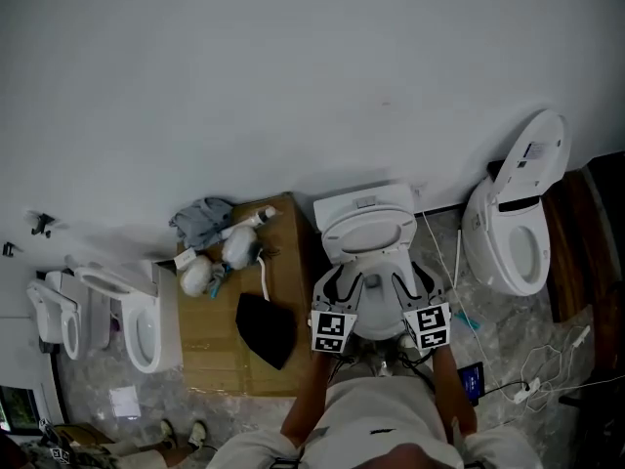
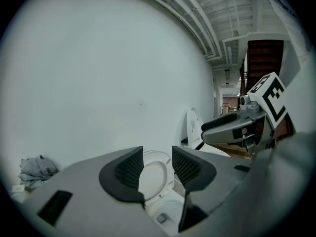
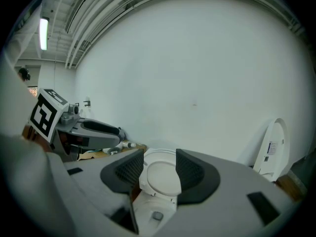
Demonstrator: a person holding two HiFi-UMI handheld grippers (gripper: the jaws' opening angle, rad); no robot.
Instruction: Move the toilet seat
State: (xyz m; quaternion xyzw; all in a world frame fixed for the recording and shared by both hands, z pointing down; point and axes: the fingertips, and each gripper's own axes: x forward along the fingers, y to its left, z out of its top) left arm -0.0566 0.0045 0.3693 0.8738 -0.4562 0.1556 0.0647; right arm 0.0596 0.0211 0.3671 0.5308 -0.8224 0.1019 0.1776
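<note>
- The left claw (image 2: 157,164) is holding its jaws apart, with nothing clamped between the pads.
- The right claw (image 3: 159,169) is likewise standing with its jaws apart, gripping nothing.
- The two claws are hovering side by side, near each other but not touching, both pointing toward the white wall (image 1: 293,86).
- The toilet seat (image 3: 160,177) is standing raised just ahead of both claws, showing through each gap; no pad is touching it.
- The open bowl (image 3: 150,209) is lying below the claws and between them.
- A brown cardboard sheet (image 1: 288,262) is lying to the left of the left claw, carrying a black cloth (image 1: 266,328) near that claw and a grey rag (image 1: 203,218) farther off.
- A second toilet (image 1: 513,242), lid up, is standing well to the right of the right claw.
- A third toilet (image 1: 137,325) is sitting well to the left of the left claw.
</note>
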